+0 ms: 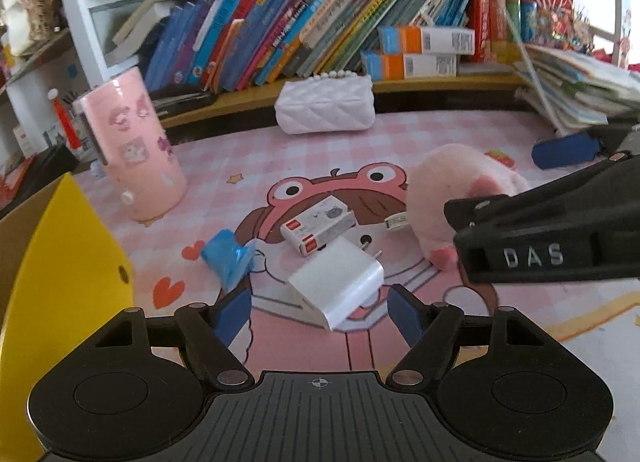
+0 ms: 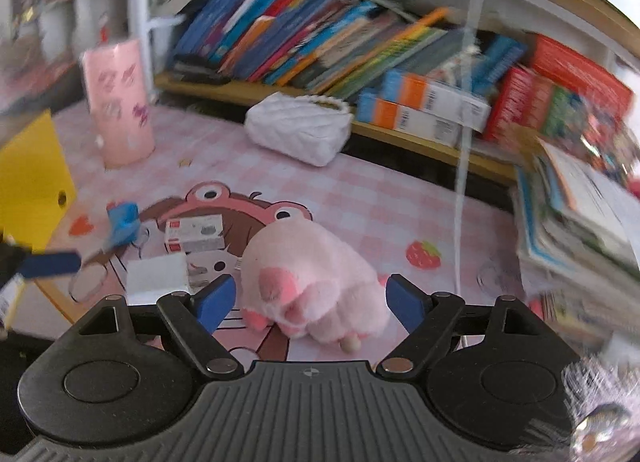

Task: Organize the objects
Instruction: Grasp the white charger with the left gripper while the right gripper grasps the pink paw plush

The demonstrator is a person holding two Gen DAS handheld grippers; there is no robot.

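A white charger plug (image 1: 336, 286) lies on the pink cartoon mat (image 1: 400, 134), between the fingers of my left gripper (image 1: 320, 316). That gripper is open and its blue pads stand clear of the plug's sides. Just behind the plug lies a small white box with red ends (image 1: 320, 228). A pink plush paw (image 2: 312, 274) rests on the mat between the fingers of my right gripper (image 2: 310, 300), which is open with its pads close beside the paw. In the left wrist view the right gripper's black body (image 1: 540, 238) reaches in from the right over the plush paw (image 1: 448, 182).
A crumpled blue packet (image 1: 228, 258) lies left of the plug. A pink tumbler (image 1: 136, 146) stands at the back left, a white quilted purse (image 1: 326, 106) by the bookshelf (image 1: 440, 82). A yellow box (image 1: 60, 262) borders the left; a stack of books (image 2: 580, 230) the right.
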